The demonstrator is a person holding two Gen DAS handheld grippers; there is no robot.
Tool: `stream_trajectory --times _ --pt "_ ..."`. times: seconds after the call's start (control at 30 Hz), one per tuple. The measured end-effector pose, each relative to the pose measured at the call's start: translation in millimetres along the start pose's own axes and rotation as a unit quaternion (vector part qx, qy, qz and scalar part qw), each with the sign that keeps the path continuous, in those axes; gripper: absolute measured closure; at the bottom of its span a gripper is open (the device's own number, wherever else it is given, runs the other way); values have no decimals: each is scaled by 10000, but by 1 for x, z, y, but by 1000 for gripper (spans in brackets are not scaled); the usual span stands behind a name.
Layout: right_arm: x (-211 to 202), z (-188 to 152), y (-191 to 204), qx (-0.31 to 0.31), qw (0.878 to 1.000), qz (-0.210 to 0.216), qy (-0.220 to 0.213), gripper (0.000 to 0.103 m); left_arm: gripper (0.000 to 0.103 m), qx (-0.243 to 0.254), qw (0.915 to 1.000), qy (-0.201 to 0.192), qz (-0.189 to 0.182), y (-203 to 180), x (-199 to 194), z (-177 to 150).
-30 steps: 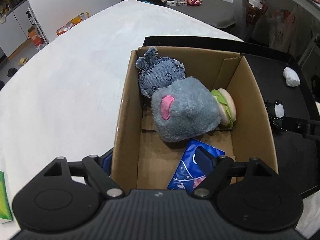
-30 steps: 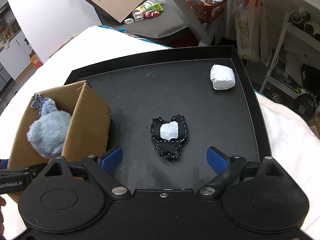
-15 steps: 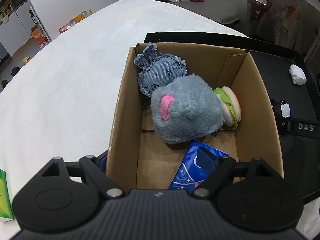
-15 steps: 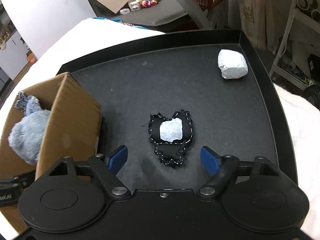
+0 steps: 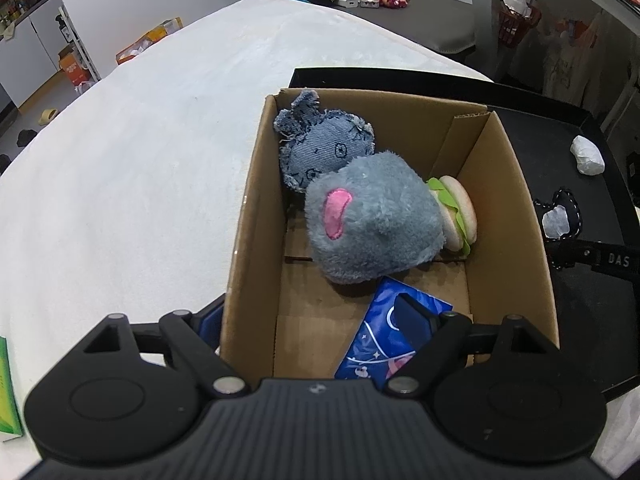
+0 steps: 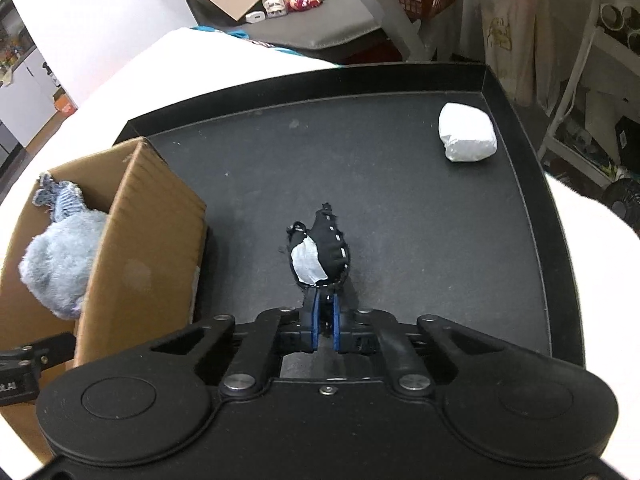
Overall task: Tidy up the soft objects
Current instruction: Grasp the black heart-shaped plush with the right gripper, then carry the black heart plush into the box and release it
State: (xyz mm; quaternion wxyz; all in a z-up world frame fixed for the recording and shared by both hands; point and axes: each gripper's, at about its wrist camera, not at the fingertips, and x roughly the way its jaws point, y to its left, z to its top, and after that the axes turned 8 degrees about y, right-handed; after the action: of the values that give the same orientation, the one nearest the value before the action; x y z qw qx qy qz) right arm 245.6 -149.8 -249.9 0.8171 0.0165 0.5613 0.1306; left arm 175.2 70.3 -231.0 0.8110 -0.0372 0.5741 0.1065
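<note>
My right gripper [image 6: 325, 310] is shut on a black heart-shaped cushion [image 6: 320, 248] with a white patch, tilted up on edge over the black tray [image 6: 400, 184]. The cushion also shows in the left wrist view [image 5: 560, 216]. A cardboard box [image 5: 256, 216] holds a denim plush [image 5: 324, 148], a grey furry plush [image 5: 372, 220], a plush burger [image 5: 456, 212] and a blue packet [image 5: 384, 340]. My left gripper [image 5: 316, 320] is open, straddling the box's near left wall, one finger outside and one inside over the packet.
A white wrapped lump [image 6: 466, 136] lies at the tray's far right corner. The box [image 6: 140, 240] stands at the tray's left edge on a white table [image 5: 120, 168]. A green box edge [image 5: 8, 392] sits at the near left.
My right gripper has closed on the black heart cushion and tipped it up from lying flat. The left gripper has stayed at the box.
</note>
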Motion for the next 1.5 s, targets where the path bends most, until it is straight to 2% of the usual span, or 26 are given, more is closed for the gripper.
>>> stream_trajectory --times 0.7,1.17,1.5 --pt "-63 2 22 -233 9985 105 -487 99 18 -164 9993 -168 -288 22 -20 -7" --pt "-84 0 52 -448 9970 94 -623 99 18 -337 9982 -242 -444 42 -28 -13" --pt "-96 -5 81 -639 9954 210 -684 99 19 -494 9959 -197 -737 57 -29 -19"
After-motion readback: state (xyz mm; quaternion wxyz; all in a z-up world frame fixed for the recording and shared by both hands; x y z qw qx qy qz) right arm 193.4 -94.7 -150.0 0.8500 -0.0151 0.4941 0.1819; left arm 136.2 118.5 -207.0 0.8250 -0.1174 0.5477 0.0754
